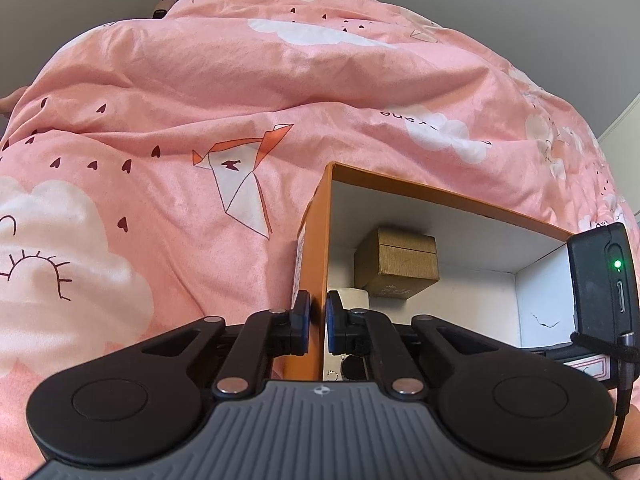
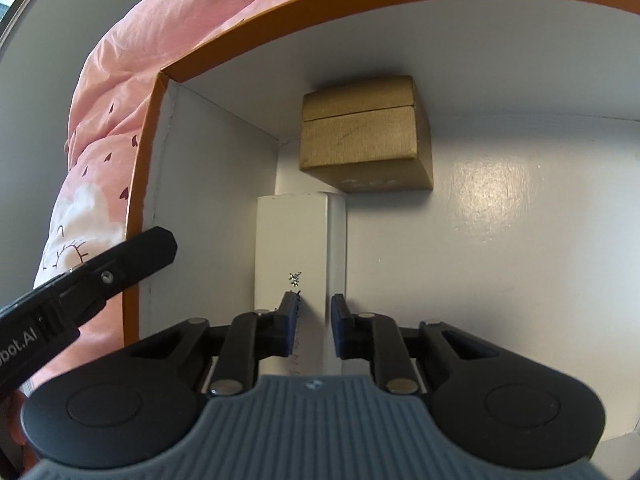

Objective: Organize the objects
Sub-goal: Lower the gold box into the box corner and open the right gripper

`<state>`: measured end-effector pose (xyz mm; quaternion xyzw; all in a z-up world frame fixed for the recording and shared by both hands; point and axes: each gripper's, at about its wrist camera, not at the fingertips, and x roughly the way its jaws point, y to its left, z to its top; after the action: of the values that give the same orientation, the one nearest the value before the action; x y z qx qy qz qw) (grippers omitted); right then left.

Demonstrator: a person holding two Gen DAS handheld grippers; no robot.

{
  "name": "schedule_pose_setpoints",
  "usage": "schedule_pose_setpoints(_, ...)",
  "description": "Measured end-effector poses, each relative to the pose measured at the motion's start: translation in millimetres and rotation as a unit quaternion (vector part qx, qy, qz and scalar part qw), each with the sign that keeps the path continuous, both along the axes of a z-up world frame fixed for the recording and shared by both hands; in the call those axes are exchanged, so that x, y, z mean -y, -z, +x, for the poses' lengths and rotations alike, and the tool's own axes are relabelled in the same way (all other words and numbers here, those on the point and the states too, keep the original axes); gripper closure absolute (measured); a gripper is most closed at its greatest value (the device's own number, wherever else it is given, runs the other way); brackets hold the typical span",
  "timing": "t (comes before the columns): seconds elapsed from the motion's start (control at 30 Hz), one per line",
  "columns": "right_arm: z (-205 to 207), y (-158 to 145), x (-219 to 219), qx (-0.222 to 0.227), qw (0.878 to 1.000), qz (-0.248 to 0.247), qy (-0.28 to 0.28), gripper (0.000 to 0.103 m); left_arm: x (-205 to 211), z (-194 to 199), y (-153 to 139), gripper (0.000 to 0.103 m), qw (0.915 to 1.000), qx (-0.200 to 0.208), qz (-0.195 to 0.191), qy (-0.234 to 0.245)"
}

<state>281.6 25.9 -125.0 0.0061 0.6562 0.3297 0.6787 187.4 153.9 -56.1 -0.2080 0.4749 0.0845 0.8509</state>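
Between the pads of the right tool [image 2: 316, 326]: one white oblong box [image 2: 294, 256], gripped at its near end, the pads closed against its two long sides. Long axis runs straight away from the tool, the far end pointing toward the back corner of the container. A small dark mark sits on its upper face.

Just beyond the far end: one gold-brown cubic box [image 2: 360, 140] with a lid seam near the top, standing against the back wall, touching or nearly touching the white box; which cannot be told.

Around both: one orange carton [image 2: 148, 168], open-topped, white inside, its floor bare to the right of the two boxes.

On the carton's left wall: left tool [image 1: 318, 322], pads clamped on the wall's edge, one pad outside and one inside. From this view the gold-brown box [image 1: 396, 264] shows in the far corner of the orange carton [image 1: 320, 232], with the white box [image 1: 352, 300] partly hidden behind the inner pad.

Beneath the carton: bed with pink duvet [image 1: 200, 120], printed with white clouds, dark hearts and an origami bird.
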Motion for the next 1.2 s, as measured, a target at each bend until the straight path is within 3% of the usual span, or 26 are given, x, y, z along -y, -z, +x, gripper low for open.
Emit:
schedule_pose_setpoints(0.17,1,-9,5,0.014,1.0,-0.001,-0.007,0.089,-1,0,0,0.095,1.0,0.001,0.0,0.0)
schedule_pose_setpoints(0.3,10,-35,20,0.099,0.995,-0.006,0.02,0.076,1,0,-1,0.095,1.0,-0.001,0.005,0.001)
schedule_pose_setpoints(0.43,20,-53,26,0.149,0.988,-0.002,0.038,0.07,2,2,-2,0.095,0.9999,-0.005,0.009,-0.001)
schedule_pose_setpoints(0.57,32,-52,20,0.152,0.987,-0.001,0.045,0.07,3,2,-2,0.096,0.9999,-0.006,0.013,0.0)
schedule_pose_setpoints(0.67,38,-44,18,0.144,0.989,0.002,0.041,0.078,4,2,-2,0.096,0.9998,-0.008,0.017,0.0)
schedule_pose_setpoints(0.9,36,-37,5,0.115,0.993,0.029,0.03,0.085,4,3,-2,0.096,0.9998,-0.009,0.016,0.0)
schedule_pose_setpoints(1.2,29,-35,-18,0.111,0.992,0.058,-0.006,0.088,4,3,-2,0.096,0.9998,-0.01,0.018,-0.001)
